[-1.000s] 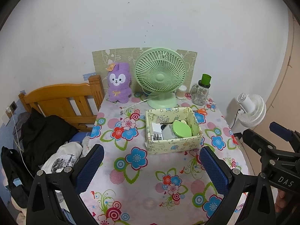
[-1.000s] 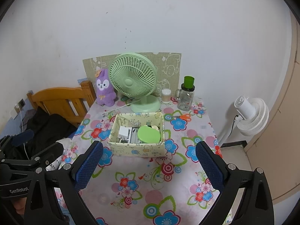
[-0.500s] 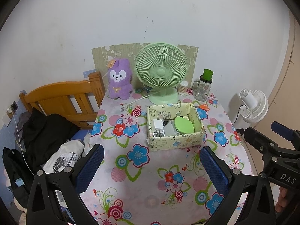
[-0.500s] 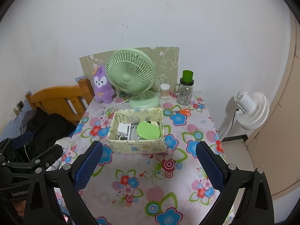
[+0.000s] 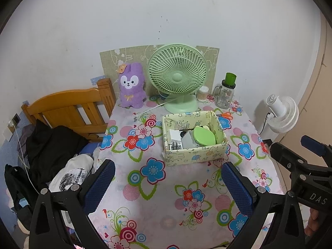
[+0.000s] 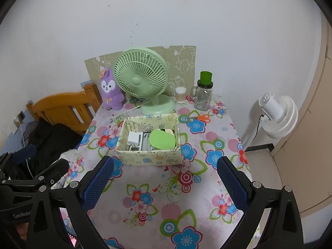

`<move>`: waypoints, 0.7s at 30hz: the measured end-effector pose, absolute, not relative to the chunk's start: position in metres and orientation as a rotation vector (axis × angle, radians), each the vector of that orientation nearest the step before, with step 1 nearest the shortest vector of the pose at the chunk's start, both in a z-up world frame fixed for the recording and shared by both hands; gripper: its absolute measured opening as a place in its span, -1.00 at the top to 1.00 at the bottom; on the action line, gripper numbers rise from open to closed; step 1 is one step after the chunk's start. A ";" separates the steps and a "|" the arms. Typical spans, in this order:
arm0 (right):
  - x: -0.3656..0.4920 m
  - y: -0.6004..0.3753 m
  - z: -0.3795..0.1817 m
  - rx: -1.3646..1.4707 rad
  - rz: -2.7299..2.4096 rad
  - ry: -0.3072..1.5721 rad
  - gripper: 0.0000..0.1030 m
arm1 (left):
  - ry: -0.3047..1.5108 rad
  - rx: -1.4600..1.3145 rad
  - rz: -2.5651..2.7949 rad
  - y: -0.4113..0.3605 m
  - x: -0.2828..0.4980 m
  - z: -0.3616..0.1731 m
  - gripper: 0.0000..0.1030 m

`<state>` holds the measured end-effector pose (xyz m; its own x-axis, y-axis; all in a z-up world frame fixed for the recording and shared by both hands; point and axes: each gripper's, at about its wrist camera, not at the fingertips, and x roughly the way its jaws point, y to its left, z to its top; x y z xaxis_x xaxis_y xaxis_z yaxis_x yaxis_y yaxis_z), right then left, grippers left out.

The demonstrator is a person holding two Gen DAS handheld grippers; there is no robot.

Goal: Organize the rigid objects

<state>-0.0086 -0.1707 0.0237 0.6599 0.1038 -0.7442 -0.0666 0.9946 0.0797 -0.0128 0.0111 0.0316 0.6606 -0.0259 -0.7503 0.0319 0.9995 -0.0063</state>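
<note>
Left wrist view: left gripper (image 5: pixel 166 183) and right gripper (image 6: pixel 165 183) hover above a floral table (image 5: pixel 157 199), fingers spread wide, empty, near a filled patterned box (image 5: pixel 194 155).

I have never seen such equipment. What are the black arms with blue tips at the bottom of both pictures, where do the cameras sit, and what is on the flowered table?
No robot here: a person holds one two-finger gripper in each hand. Each picture comes from a camera on a gripper, looking forward along its blue-padded fingers. The left gripper and the right gripper are both open and hold nothing. On the flowered tablecloth stands a pale yellow patterned box with a round green lid and small white items inside. Behind it are a green desk fan, a purple plush rabbit, a glass jar with a green cap and orange-handled scissors.
</note>
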 end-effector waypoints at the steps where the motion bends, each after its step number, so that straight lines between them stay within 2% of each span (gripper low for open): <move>1: -0.008 -0.171 0.023 0.046 0.096 0.845 -0.95 | 0.850 0.007 -0.032 0.011 -0.012 0.031 -1.00; 21: 0.004 -0.170 0.021 0.026 0.105 0.856 -0.95 | 0.868 -0.005 -0.023 0.013 -0.002 0.025 -1.00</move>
<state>0.0036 -0.1704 0.0206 0.6503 0.1031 -0.7527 -0.0818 0.9945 0.0656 -0.0021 0.0133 0.0255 0.6462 -0.0220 -0.7628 0.0177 0.9997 -0.0138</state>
